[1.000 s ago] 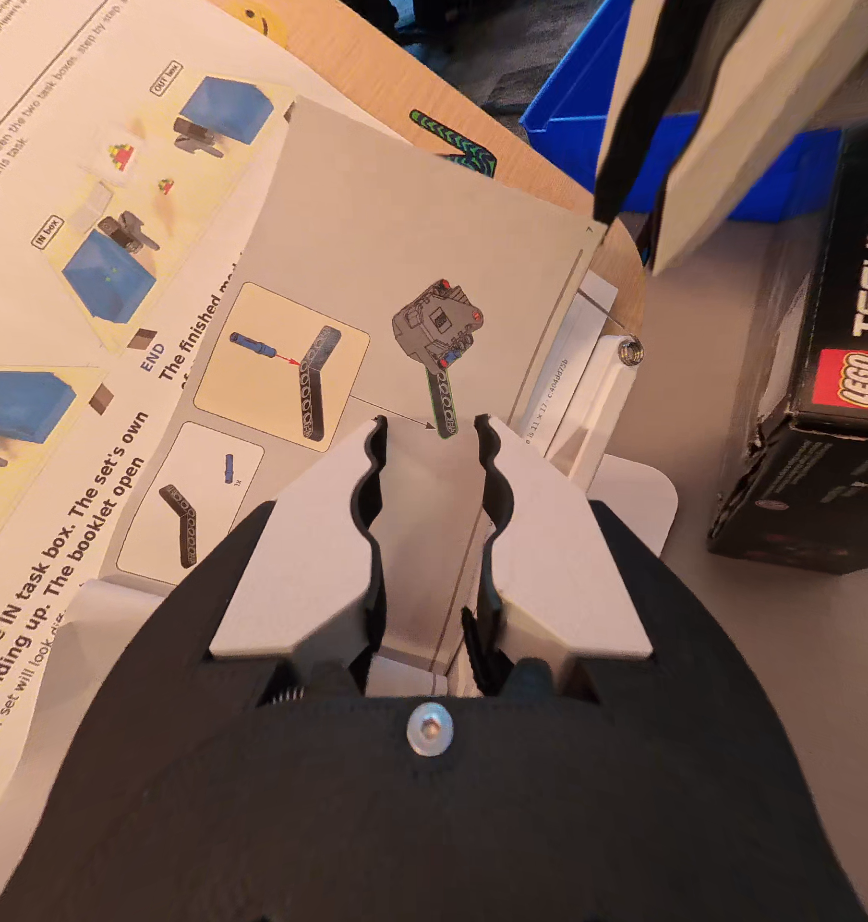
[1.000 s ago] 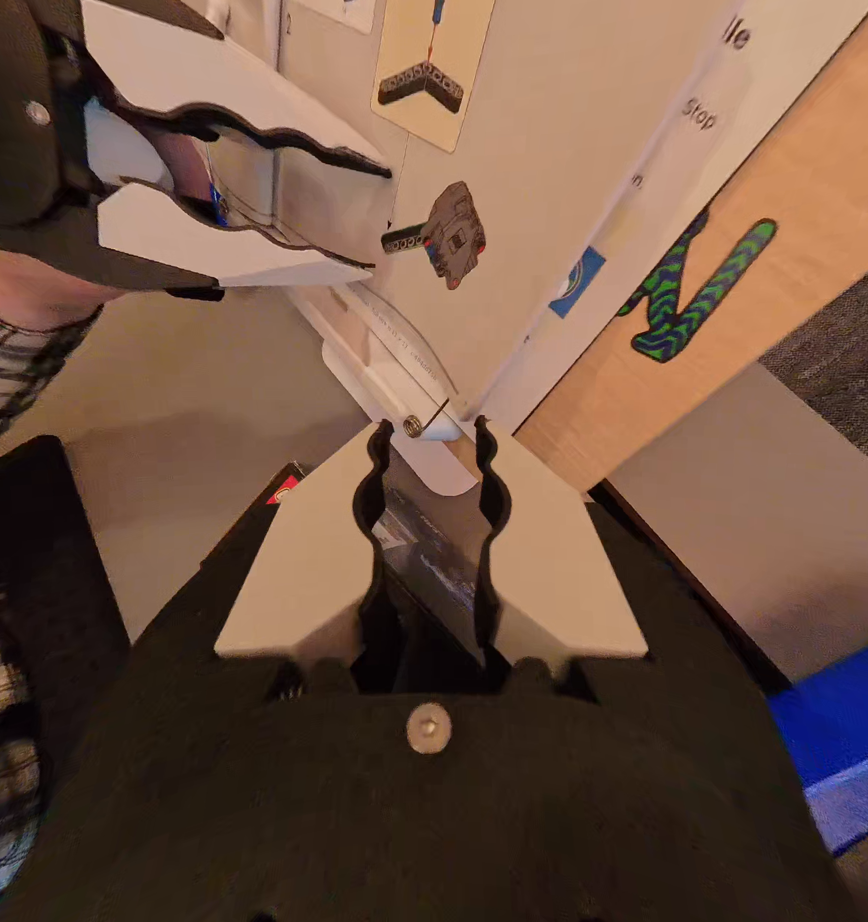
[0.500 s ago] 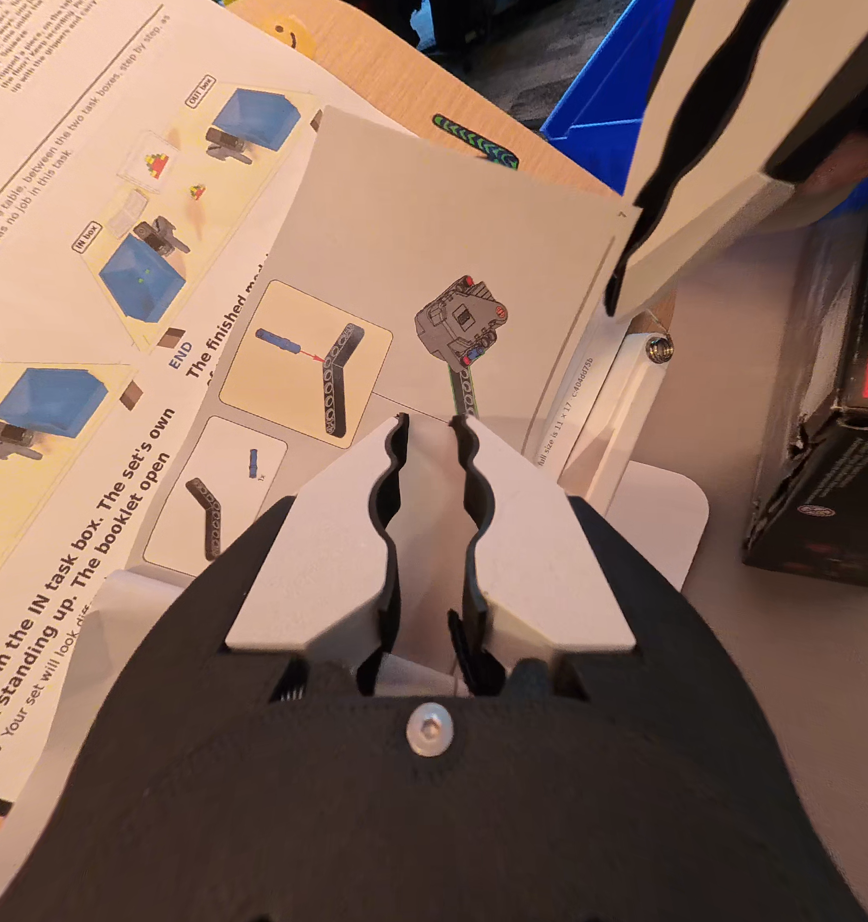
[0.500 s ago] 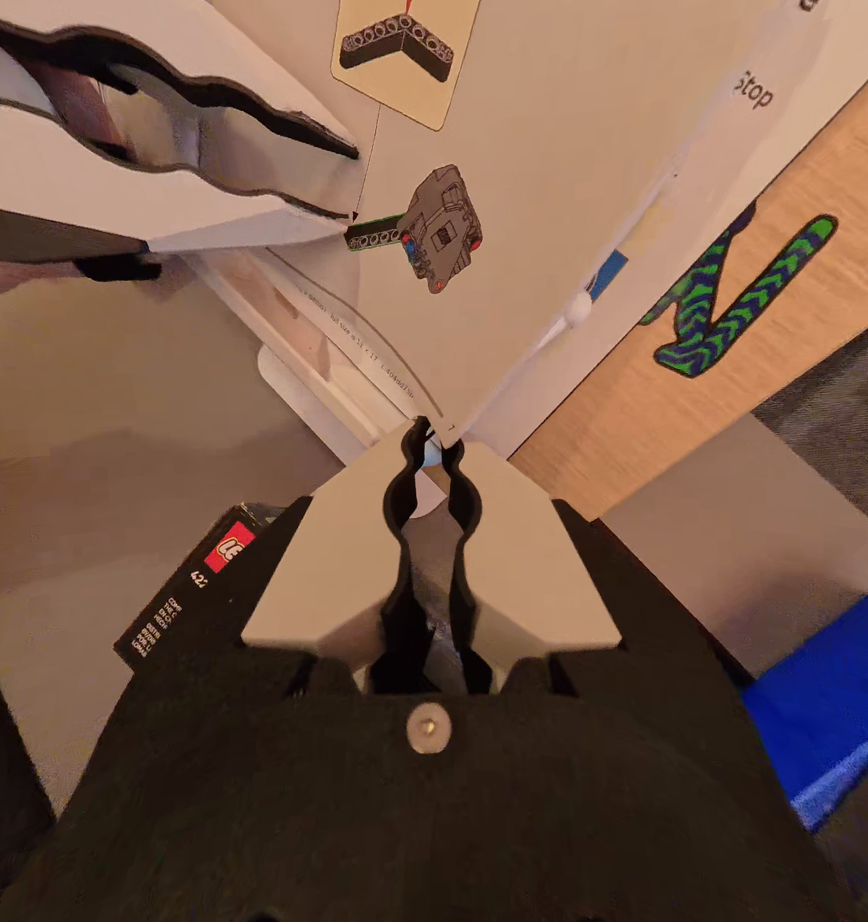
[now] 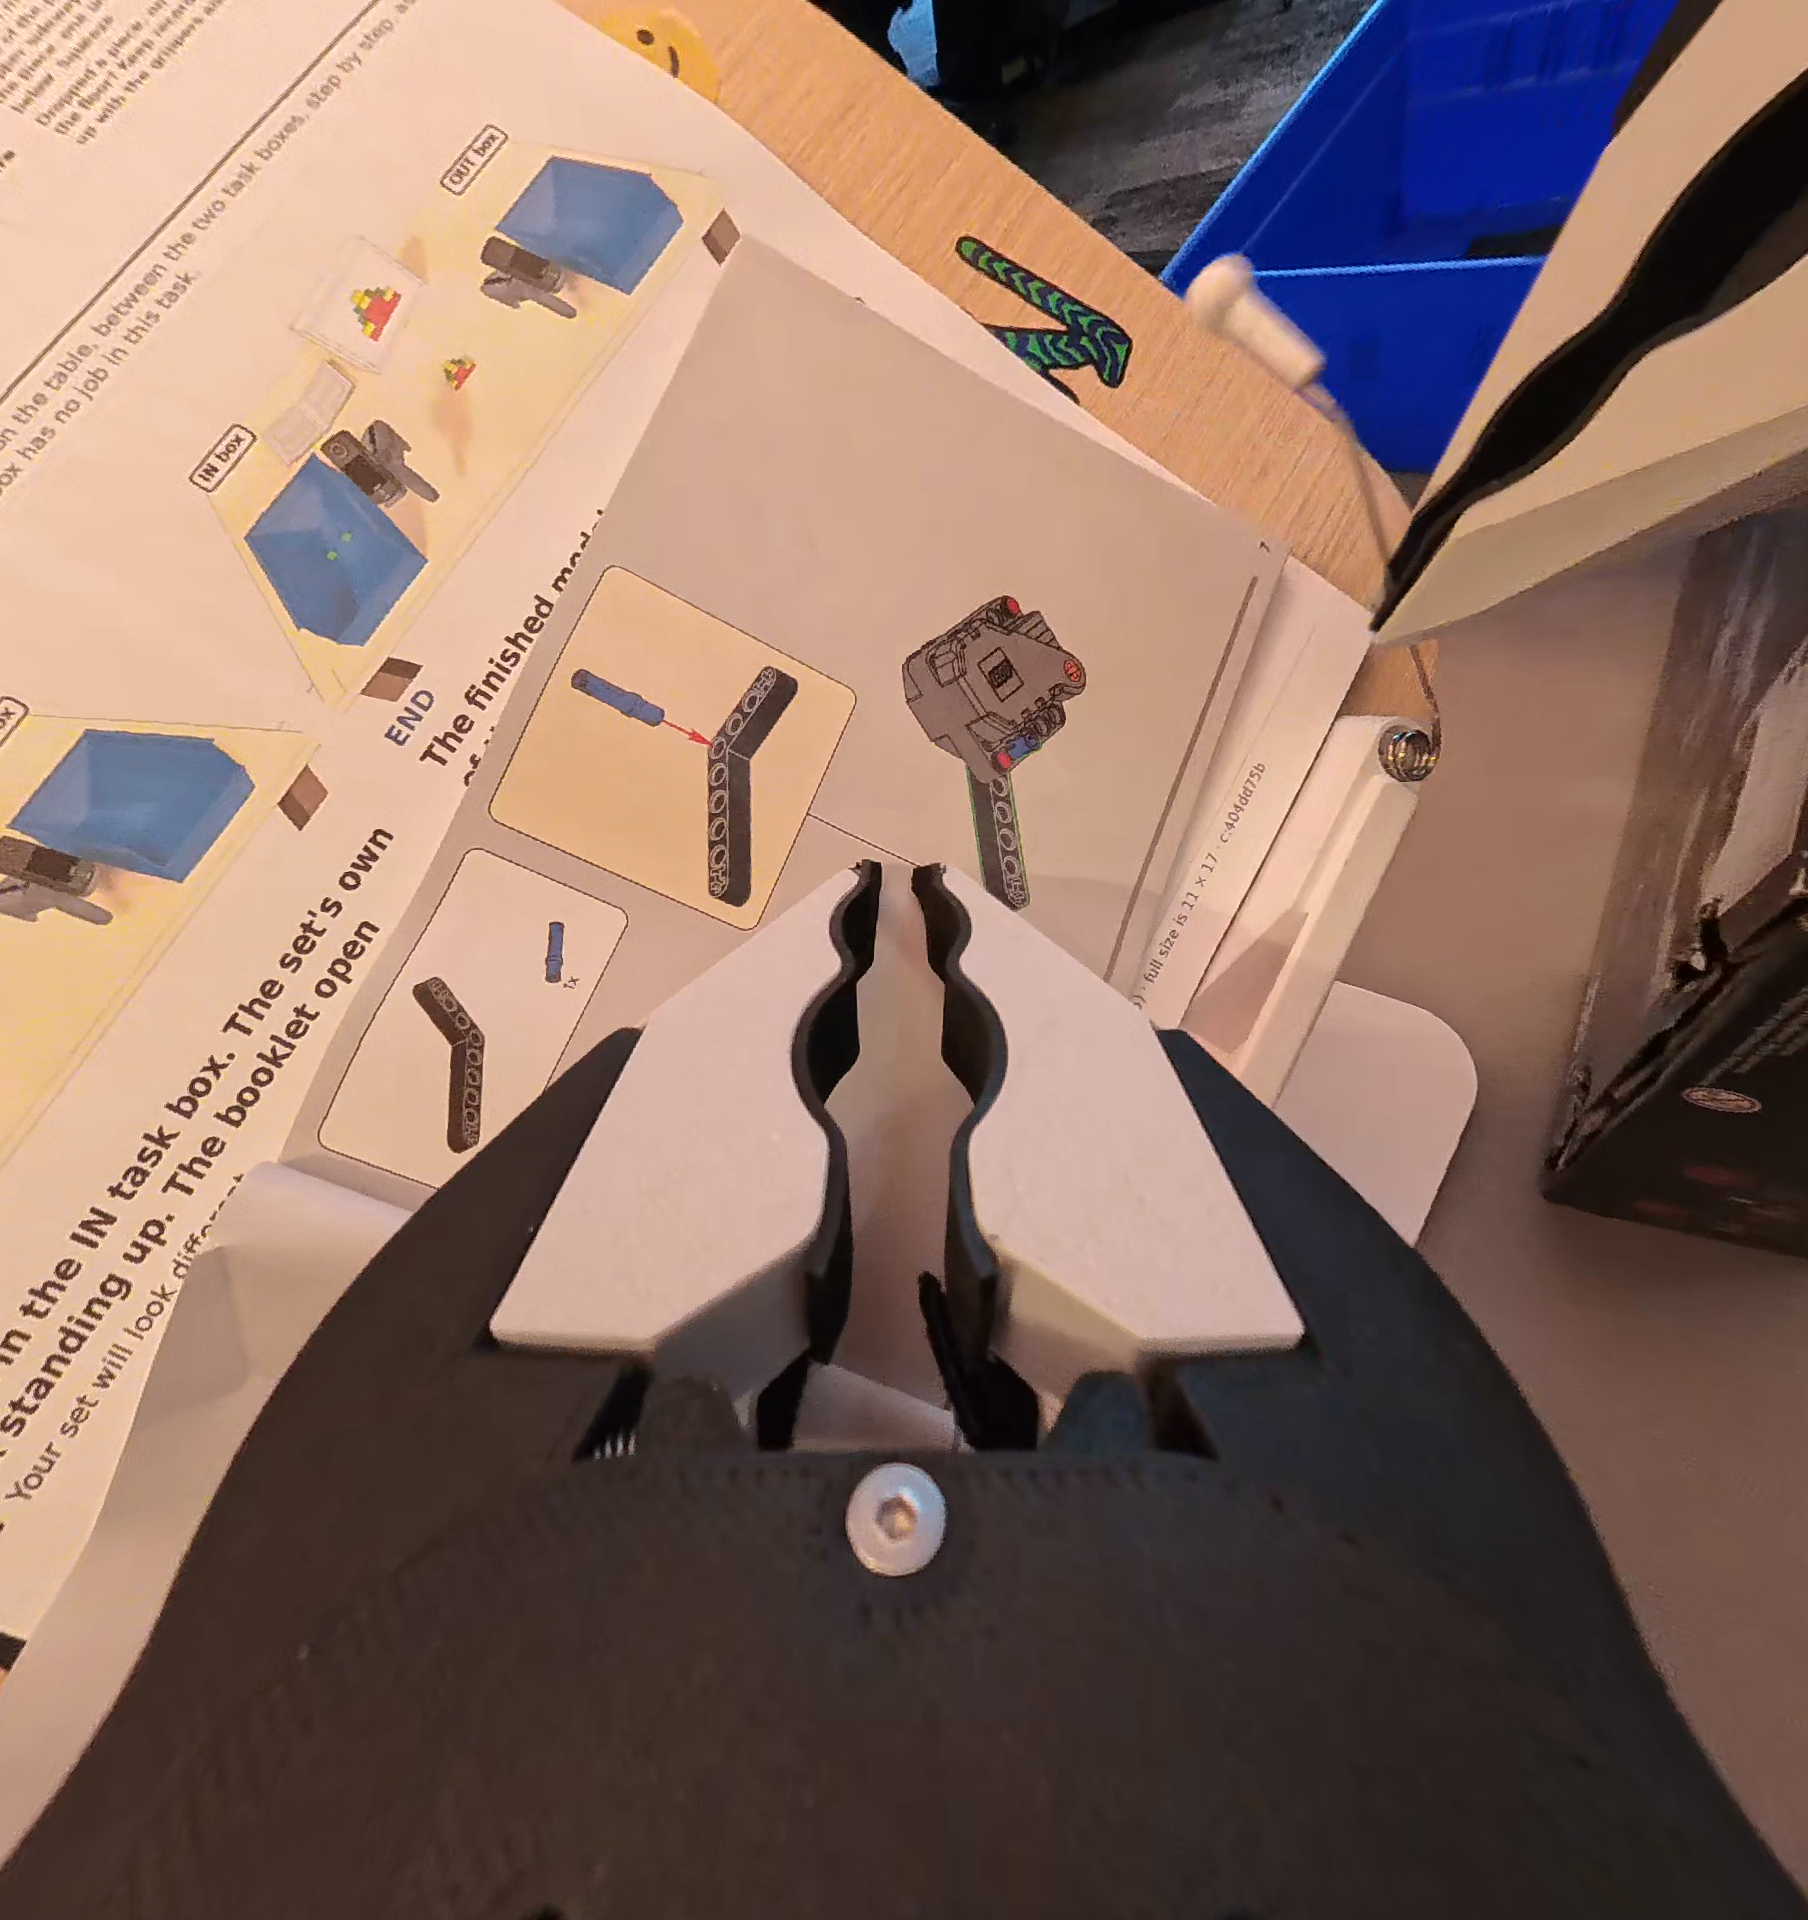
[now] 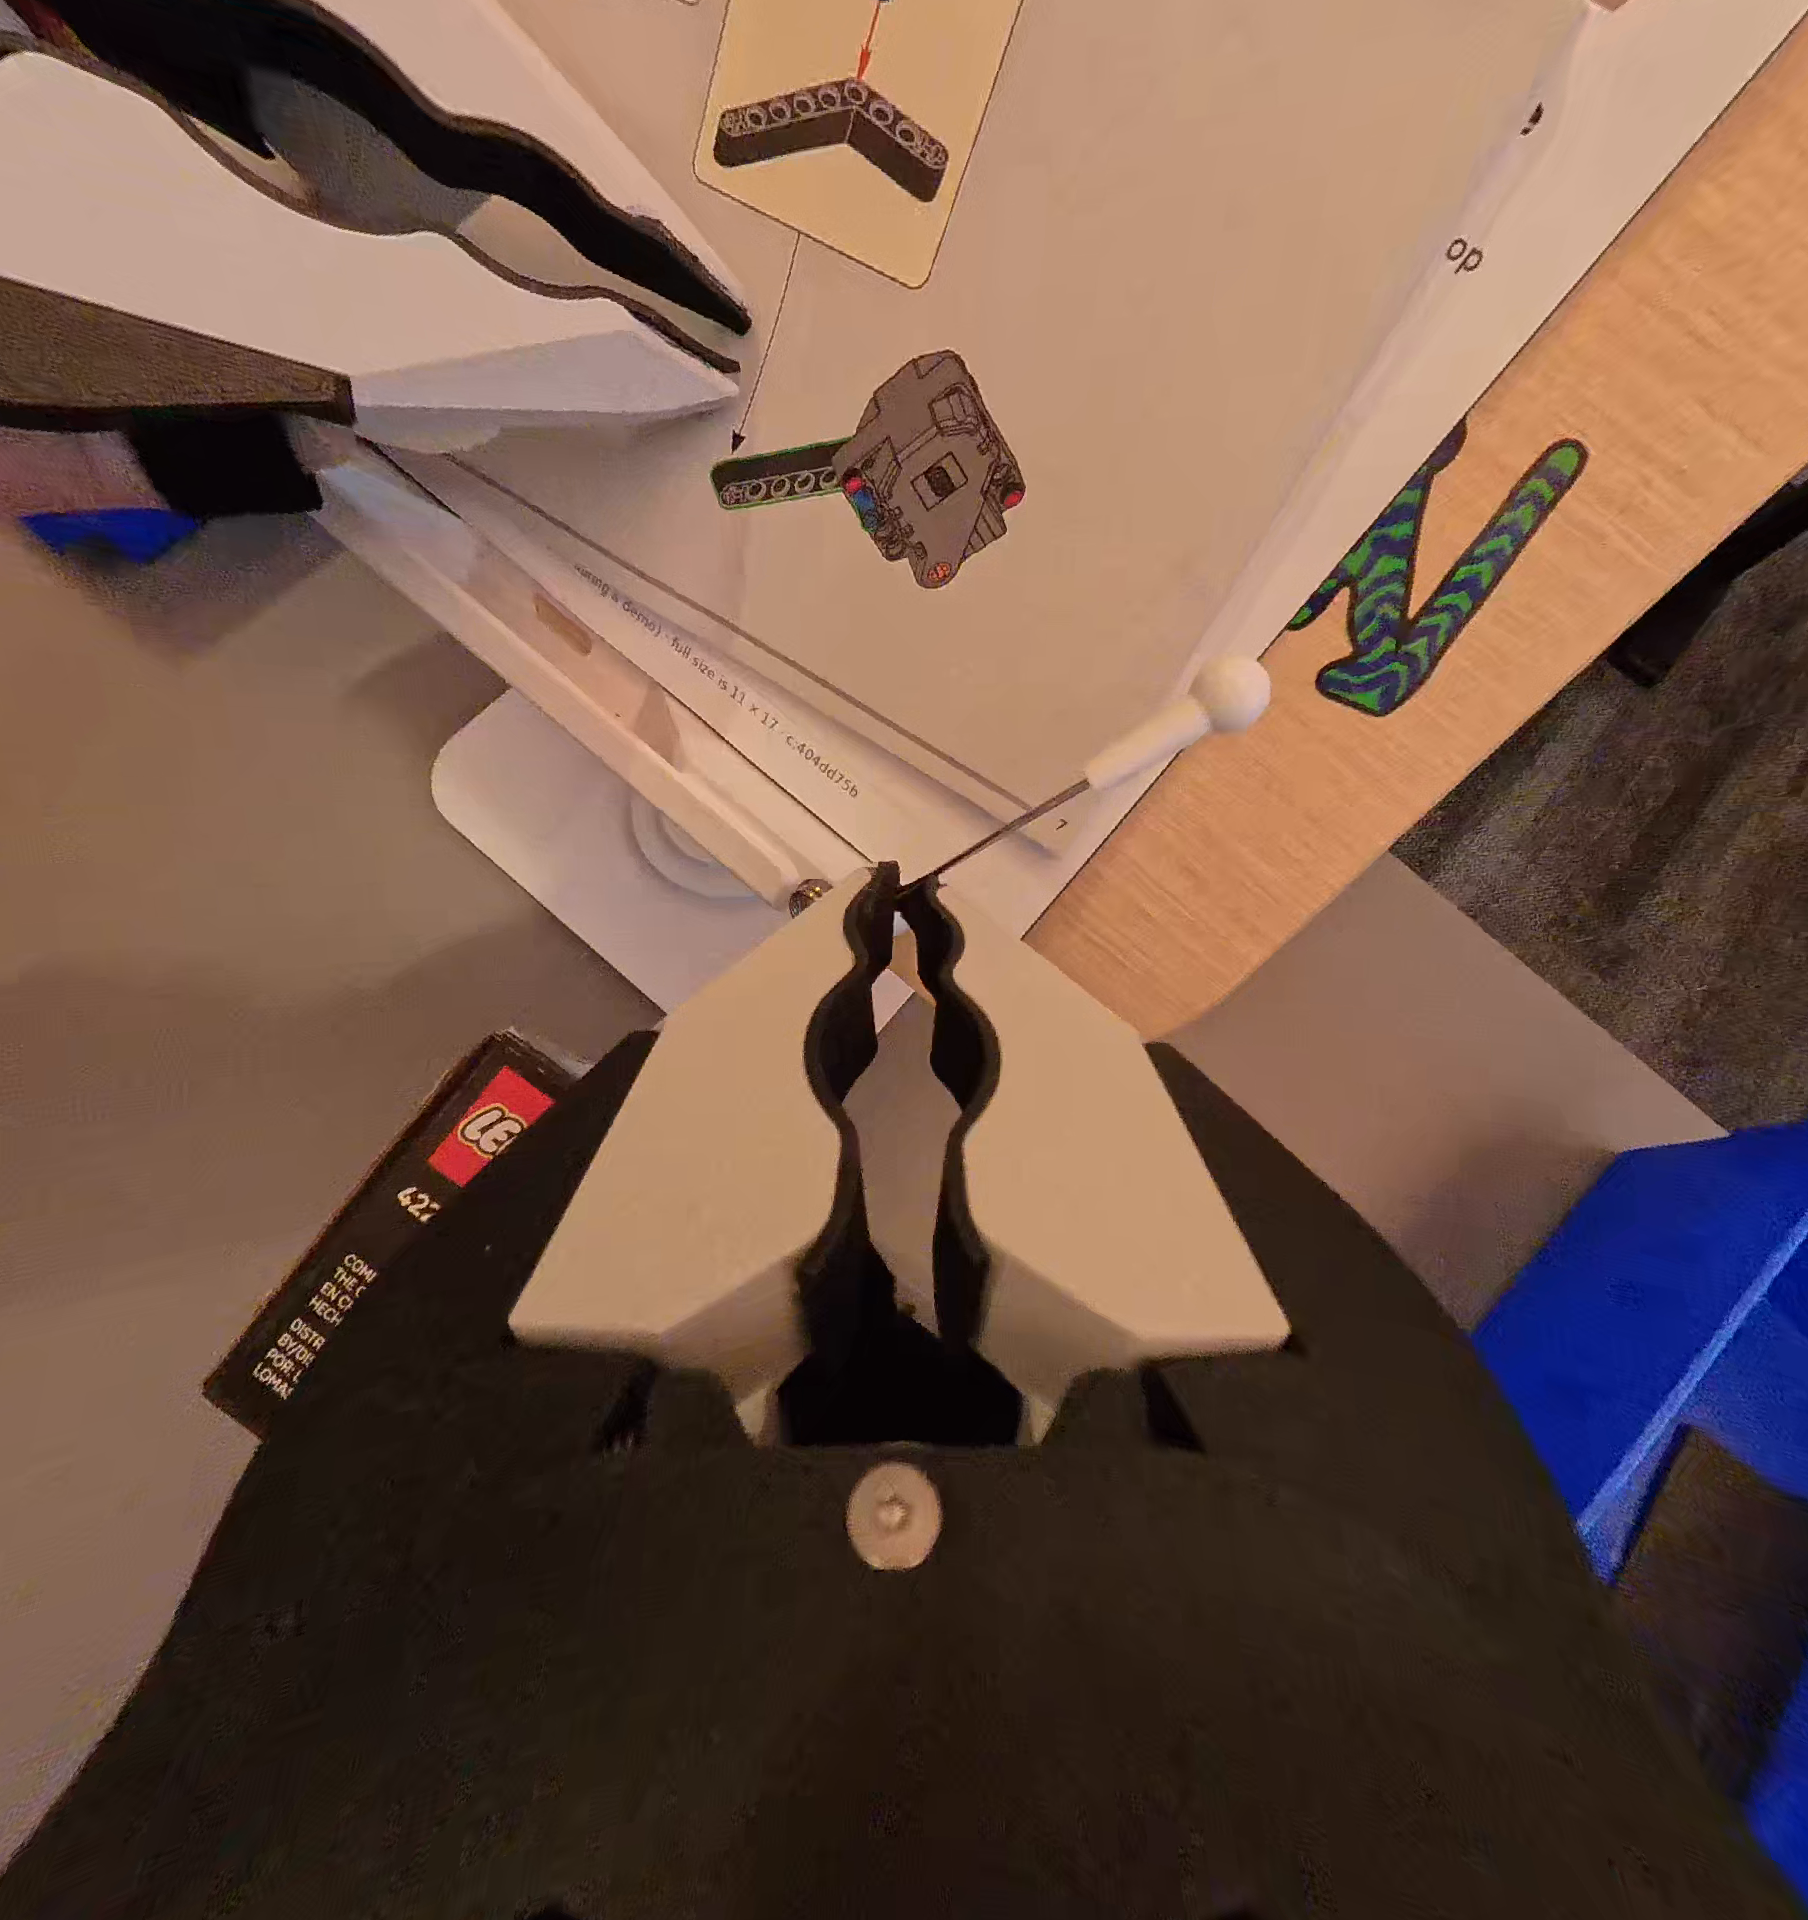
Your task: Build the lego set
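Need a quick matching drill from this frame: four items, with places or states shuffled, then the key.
Things:
1. booklet
2. wire page holder
3. black box
4. blue bin

Places or states:
A. pinched in the tips of the right gripper
B. lying on the grey table
C. propped open on the white stand
D. off the tabletop, by the dark carpet

Pairs: 1-C, 2-A, 3-B, 4-D
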The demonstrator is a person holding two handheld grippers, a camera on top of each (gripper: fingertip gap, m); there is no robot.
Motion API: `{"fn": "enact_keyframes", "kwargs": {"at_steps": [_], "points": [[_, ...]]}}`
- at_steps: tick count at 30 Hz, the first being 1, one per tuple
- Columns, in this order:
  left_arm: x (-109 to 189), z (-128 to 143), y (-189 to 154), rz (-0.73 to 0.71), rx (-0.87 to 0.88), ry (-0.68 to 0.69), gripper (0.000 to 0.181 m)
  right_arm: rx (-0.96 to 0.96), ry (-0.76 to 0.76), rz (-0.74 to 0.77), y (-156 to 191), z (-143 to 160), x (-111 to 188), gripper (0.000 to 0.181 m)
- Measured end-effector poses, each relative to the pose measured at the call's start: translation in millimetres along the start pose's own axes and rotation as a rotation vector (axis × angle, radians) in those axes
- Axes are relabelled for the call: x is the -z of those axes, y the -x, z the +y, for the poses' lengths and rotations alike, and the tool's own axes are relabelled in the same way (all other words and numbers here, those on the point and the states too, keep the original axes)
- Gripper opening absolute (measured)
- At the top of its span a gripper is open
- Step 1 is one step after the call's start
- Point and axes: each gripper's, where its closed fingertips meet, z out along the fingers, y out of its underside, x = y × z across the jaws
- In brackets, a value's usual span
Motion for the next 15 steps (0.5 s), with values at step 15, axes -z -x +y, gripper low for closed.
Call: {"fn": "enact_keyframes", "kwargs": {"at_steps": [15], "points": [[7, -16, 3, -0.011, -0.090, 0.020, 0.032, -0.097, 0.086, -0.062, -25, -7, 3, 0.030]]}}
